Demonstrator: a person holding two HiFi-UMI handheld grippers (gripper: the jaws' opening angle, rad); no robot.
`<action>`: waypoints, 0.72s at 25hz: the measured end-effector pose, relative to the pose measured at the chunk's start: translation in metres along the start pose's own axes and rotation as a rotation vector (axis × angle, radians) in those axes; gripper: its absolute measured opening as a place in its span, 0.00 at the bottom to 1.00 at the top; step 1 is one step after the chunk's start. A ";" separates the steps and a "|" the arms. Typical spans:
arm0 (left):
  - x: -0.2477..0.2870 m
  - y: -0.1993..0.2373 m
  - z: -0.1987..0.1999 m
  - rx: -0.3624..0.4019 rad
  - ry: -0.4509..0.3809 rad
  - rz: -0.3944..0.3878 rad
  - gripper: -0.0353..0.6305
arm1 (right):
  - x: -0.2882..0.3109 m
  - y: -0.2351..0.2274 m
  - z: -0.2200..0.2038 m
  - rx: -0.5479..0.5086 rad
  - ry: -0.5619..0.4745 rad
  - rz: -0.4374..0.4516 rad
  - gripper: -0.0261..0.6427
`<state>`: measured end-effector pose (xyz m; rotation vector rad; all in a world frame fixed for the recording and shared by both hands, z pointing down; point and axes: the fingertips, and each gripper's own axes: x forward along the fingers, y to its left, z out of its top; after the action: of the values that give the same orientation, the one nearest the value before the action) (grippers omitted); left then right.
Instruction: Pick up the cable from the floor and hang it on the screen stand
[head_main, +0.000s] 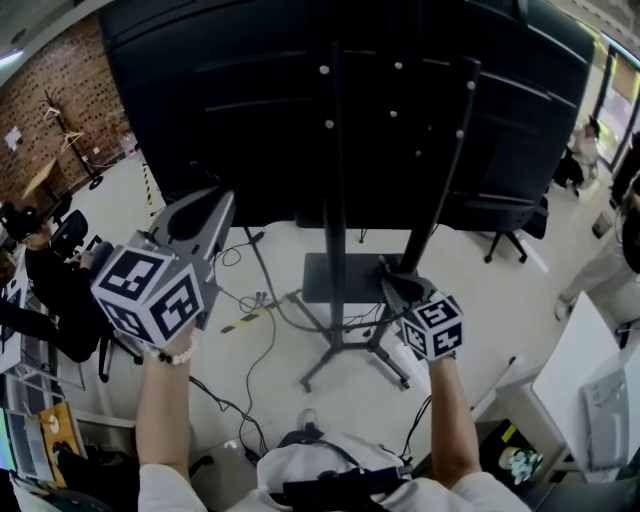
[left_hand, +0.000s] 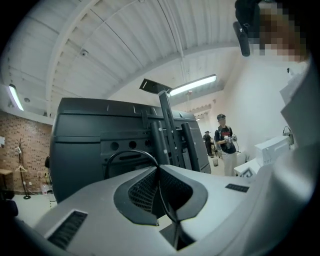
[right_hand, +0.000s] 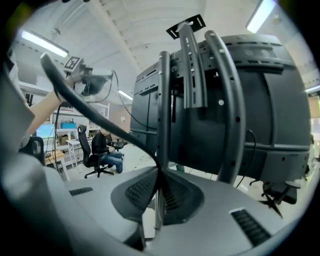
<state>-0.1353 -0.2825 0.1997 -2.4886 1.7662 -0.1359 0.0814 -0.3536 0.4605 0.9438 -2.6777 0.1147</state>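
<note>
The black cable hangs in a slack run from my left gripper down across the floor side of the stand toward my right gripper. In the left gripper view the left gripper is shut on the thin cable, which loops up out of the jaws. In the right gripper view the right gripper is shut on the cable, which runs up to the left. The screen stand carries a big black screen, seen from behind; its uprights rise just beyond the right jaws.
The stand's legs spread on the pale floor among several loose cables. A seated person is at the left, an office chair at the right, a white desk at the near right. Another person stands beyond the screen.
</note>
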 end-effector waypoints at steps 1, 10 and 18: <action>-0.004 0.006 -0.011 0.011 0.024 0.015 0.08 | -0.004 0.001 0.017 -0.011 0.020 0.014 0.07; -0.040 0.126 -0.088 0.105 0.195 0.247 0.08 | -0.005 0.024 0.087 0.137 0.136 0.343 0.07; -0.034 0.174 -0.129 0.061 0.235 0.226 0.07 | -0.019 0.043 0.232 0.305 -0.225 0.445 0.06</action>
<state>-0.3251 -0.3104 0.3060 -2.2901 2.0817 -0.4750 0.0097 -0.3485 0.2351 0.4352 -3.0995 0.5552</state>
